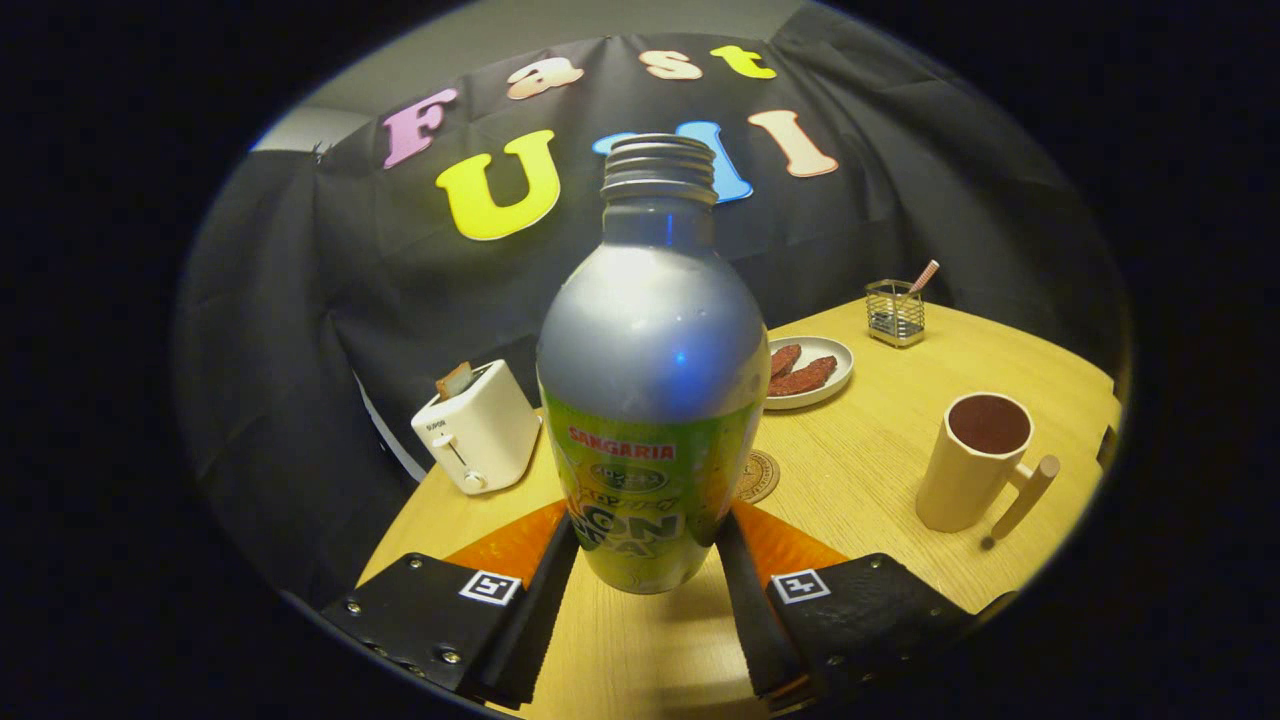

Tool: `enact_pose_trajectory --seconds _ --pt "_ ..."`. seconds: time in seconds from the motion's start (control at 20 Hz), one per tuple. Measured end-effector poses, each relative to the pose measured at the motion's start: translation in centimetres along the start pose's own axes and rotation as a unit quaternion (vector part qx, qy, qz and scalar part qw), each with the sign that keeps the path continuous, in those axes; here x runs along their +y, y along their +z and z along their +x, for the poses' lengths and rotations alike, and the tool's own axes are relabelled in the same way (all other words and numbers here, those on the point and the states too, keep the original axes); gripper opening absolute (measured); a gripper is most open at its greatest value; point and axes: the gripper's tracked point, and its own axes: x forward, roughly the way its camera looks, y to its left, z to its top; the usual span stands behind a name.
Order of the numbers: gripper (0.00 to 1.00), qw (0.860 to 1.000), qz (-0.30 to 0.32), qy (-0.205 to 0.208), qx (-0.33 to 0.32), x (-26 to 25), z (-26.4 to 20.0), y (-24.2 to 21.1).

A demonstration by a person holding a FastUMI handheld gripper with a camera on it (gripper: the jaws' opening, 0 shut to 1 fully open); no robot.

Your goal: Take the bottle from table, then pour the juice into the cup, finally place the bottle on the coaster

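Gripper view, fingers [645, 545] clamping upright bottle [650, 400], cup [975, 460] well apart

The bottle [650, 400], silver-topped with a green label and an uncapped threaded neck, stands upright between the tongs [648, 545], both fingers pressed to its sides. A round coaster [760, 475] peeks out just behind it. The cream cup [975, 460], its inside dark, stands apart on the tabletop [880, 470].

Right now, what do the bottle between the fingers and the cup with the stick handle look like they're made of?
The bottle, pressed between both fingers of the gripper, looks like aluminium: a dull silver sheen with soft highlights, a bare threaded neck, and a glossy printed wrap lower down. The cup, beyond the fingers, looks like matte cream ceramic or plastic; its handle looks like pale wood.
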Motion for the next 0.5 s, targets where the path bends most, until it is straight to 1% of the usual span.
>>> enact_pose_trajectory --seconds 0.3,0.5 --pt "0.76 0.997 0.074 0.004 -0.013 -2.3 -0.6 1.4" --pt "0.76 0.989 0.147 0.007 -0.029 -4.1 -0.5 2.7"
